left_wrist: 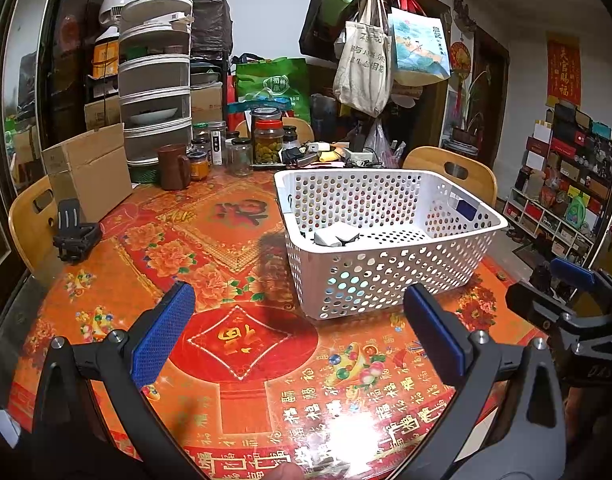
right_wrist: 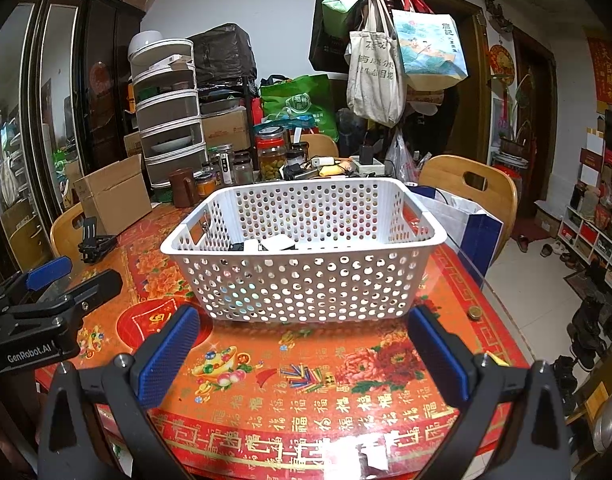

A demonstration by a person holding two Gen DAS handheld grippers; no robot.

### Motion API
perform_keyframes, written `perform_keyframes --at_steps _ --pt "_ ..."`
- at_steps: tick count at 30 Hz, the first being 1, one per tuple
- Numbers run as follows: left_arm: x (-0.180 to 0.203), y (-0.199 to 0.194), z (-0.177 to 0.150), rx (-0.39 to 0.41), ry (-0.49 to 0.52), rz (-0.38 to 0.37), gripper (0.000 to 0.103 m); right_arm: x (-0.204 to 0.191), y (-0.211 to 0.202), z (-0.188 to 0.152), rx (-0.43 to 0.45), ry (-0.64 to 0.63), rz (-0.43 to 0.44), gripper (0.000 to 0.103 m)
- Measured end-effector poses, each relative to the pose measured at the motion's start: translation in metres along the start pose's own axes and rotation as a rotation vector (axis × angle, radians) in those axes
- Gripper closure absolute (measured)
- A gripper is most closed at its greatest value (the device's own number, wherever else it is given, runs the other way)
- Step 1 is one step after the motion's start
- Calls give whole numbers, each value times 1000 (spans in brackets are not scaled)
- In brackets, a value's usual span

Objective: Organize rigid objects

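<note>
A white perforated basket (left_wrist: 385,280) stands on the red and orange table; it also shows in the right wrist view (right_wrist: 306,280). Inside lie a white boxy item (left_wrist: 333,234) and small black and white items (right_wrist: 272,243). My left gripper (left_wrist: 298,304) is open and empty, above the table in front of the basket's near left corner. My right gripper (right_wrist: 304,322) is open and empty, just in front of the basket's near wall. The right gripper shows at the right edge of the left wrist view (left_wrist: 569,304). The left gripper shows at the left of the right wrist view (right_wrist: 46,300).
A black folding stand (left_wrist: 76,232) lies at the table's far left by a cardboard box (left_wrist: 90,172). A brown mug (left_wrist: 173,166), several jars (left_wrist: 268,140) and stacked food covers (left_wrist: 156,76) crowd the back. Wooden chairs (left_wrist: 453,170) surround the table. A coin (right_wrist: 474,312) lies at the right.
</note>
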State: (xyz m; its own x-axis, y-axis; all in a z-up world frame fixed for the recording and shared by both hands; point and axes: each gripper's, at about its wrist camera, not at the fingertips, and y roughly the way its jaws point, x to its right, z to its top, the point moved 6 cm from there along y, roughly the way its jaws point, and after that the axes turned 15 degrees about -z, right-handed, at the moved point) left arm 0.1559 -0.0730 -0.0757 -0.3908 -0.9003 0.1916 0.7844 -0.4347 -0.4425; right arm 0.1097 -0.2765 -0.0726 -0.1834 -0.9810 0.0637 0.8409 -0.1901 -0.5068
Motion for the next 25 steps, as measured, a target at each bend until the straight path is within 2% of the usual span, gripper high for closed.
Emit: perform_keyframes --at_steps 25 --pt "-1 4 -5 -13 -7 5 0 -2 2 0 -11 -9 3 0"
